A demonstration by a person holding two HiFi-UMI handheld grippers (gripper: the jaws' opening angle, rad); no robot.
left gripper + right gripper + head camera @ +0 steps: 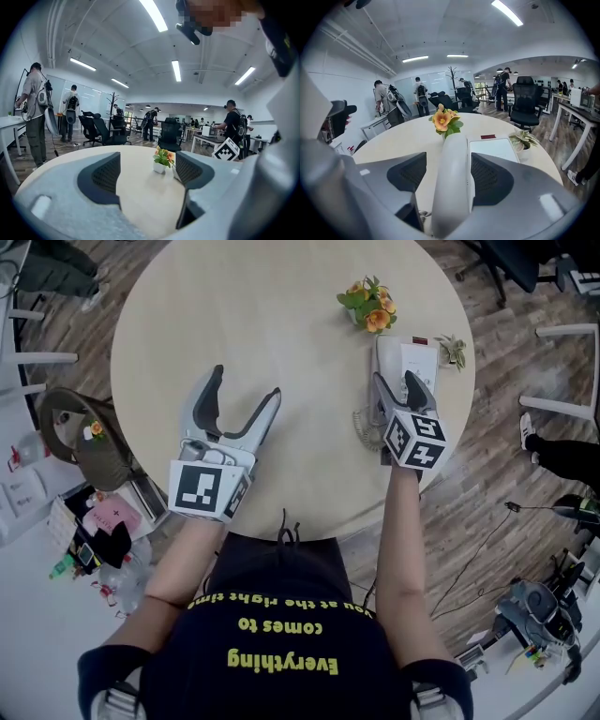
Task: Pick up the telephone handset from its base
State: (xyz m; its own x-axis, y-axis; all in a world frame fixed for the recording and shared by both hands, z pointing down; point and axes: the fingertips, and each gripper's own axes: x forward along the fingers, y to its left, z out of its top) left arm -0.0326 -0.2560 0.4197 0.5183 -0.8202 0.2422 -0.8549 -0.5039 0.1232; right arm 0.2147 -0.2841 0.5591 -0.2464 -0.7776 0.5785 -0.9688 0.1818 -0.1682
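Observation:
The white telephone handset (385, 354) lies along the left side of its white base (419, 356) at the right edge of the round table (262, 324). My right gripper (396, 386) is low over it, one jaw on each side. In the right gripper view the handset (452, 183) runs up between the dark pads, with table showing between it and the left pad (408, 174), so the jaws stand open around it. My left gripper (246, 385) hovers open over bare tabletop to the left, nothing between its fingers (104, 177).
A pot of orange flowers (368, 306) stands just beyond the phone, a small green plant (453, 350) to its right, and a red card (419, 339) behind the base. The coiled cord (364, 423) lies near the table's front edge. A bag (84, 437) sits left of the table.

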